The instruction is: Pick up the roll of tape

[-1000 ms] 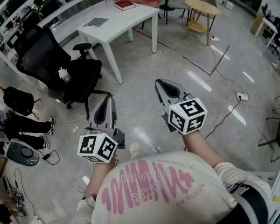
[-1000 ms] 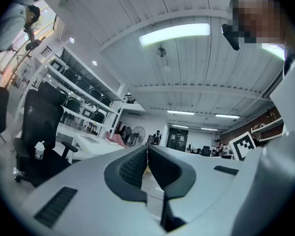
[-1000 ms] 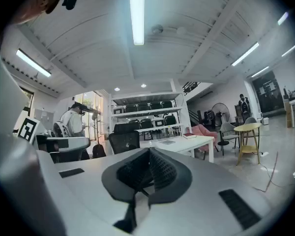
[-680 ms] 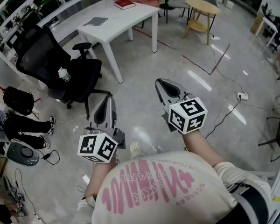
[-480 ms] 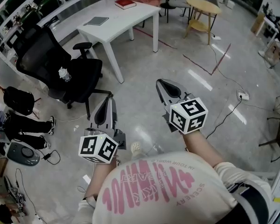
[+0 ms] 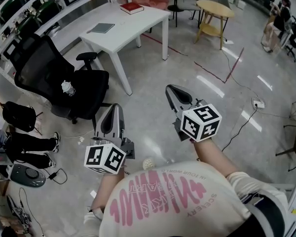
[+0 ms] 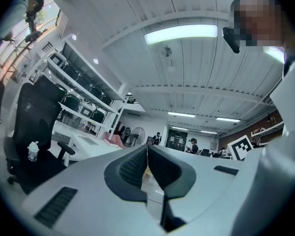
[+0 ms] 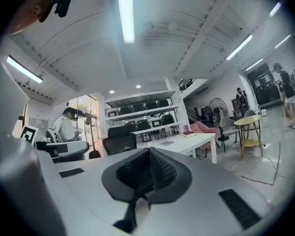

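No roll of tape shows in any view. In the head view my left gripper (image 6: 113, 108) is held level over the grey floor, near the base of the black office chair (image 6: 59, 73), with its jaws shut and empty. My right gripper (image 6: 171, 89) is held level beside it, further right and further out, also shut with nothing in it. In the left gripper view the left gripper's (image 7: 147, 149) dark ribbed pads meet at the tips. The right gripper view shows the right gripper (image 8: 148, 152) closed, pointing towards the white table (image 8: 187, 142).
A white table (image 6: 138, 21) with a red book (image 6: 131, 7) and a grey notebook (image 6: 101, 28) stands ahead. A water bottle (image 6: 67, 88) sits on the chair. A yellow round side table (image 6: 214, 6) is further back. Cables and a power strip (image 6: 257, 102) lie at the right.
The room has slid slightly down and left in the head view as the person steps forward. Both grippers keep their pose and stay shut. A seated person has come into view at top right.
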